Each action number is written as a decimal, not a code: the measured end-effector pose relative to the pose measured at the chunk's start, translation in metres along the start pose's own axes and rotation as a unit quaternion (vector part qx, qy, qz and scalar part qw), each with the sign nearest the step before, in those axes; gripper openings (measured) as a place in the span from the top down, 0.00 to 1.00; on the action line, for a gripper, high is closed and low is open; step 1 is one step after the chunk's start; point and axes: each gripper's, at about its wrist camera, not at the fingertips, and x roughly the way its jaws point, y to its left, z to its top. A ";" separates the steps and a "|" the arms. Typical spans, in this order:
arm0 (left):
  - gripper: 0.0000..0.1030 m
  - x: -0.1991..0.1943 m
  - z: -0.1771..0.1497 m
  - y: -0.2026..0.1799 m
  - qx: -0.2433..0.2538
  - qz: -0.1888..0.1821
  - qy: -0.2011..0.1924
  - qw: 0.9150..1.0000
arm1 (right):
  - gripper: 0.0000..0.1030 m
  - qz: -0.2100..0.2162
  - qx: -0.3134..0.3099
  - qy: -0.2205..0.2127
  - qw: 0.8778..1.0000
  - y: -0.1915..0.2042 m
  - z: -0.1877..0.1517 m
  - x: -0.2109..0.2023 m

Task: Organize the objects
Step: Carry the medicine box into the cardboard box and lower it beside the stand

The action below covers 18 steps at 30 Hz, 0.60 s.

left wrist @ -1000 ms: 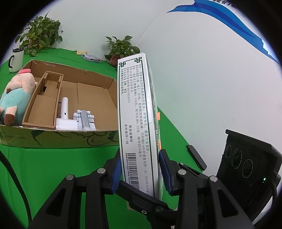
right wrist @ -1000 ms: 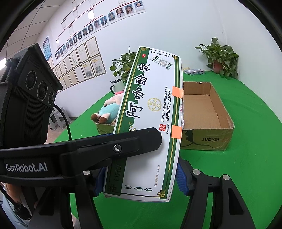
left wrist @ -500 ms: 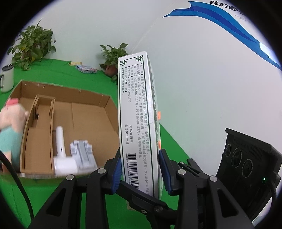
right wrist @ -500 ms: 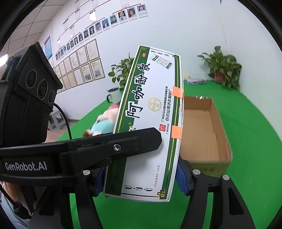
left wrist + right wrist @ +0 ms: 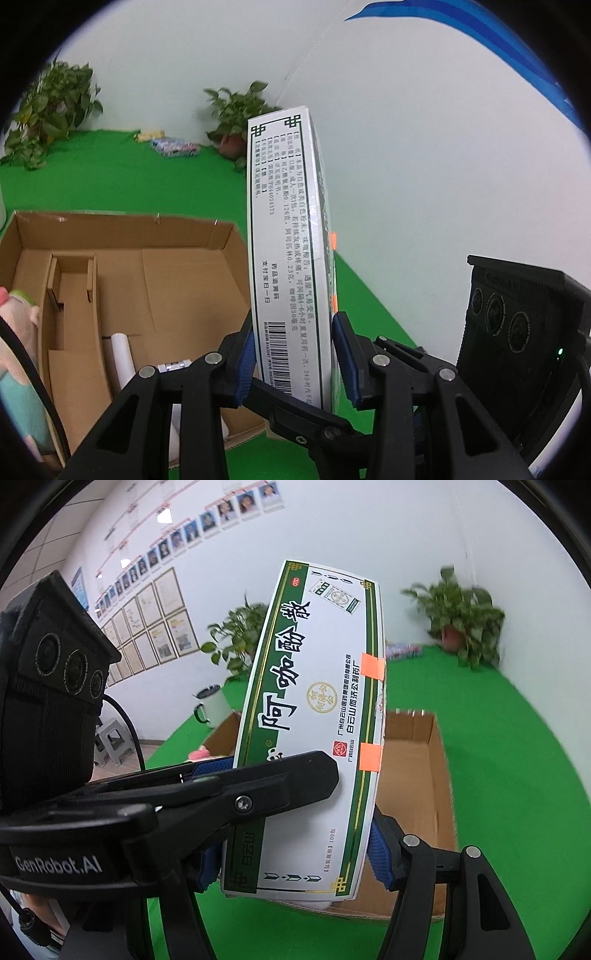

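Gripping the medicine box with both the left gripper and right gripper, poised over the cardboard box; risking snagging its wall if lowered crooked.

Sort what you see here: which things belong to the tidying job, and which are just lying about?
Job:
medicine box, gripped by left gripper and right gripper
carton
plush toy

Lying about:
plants
mug
stool
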 end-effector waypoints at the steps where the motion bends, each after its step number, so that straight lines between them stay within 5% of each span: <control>1: 0.64 0.006 -0.002 0.004 -0.004 0.002 0.006 1.000 | 0.40 0.000 0.006 0.011 1.000 -0.006 -0.001 0.010; 8: 0.64 0.060 -0.022 0.045 -0.057 0.022 0.063 0.996 | 0.40 0.026 0.047 0.086 0.995 -0.044 -0.022 0.076; 18: 0.64 0.122 -0.044 0.090 -0.149 -0.002 0.143 0.978 | 0.40 0.015 0.067 0.175 0.982 -0.080 -0.062 0.135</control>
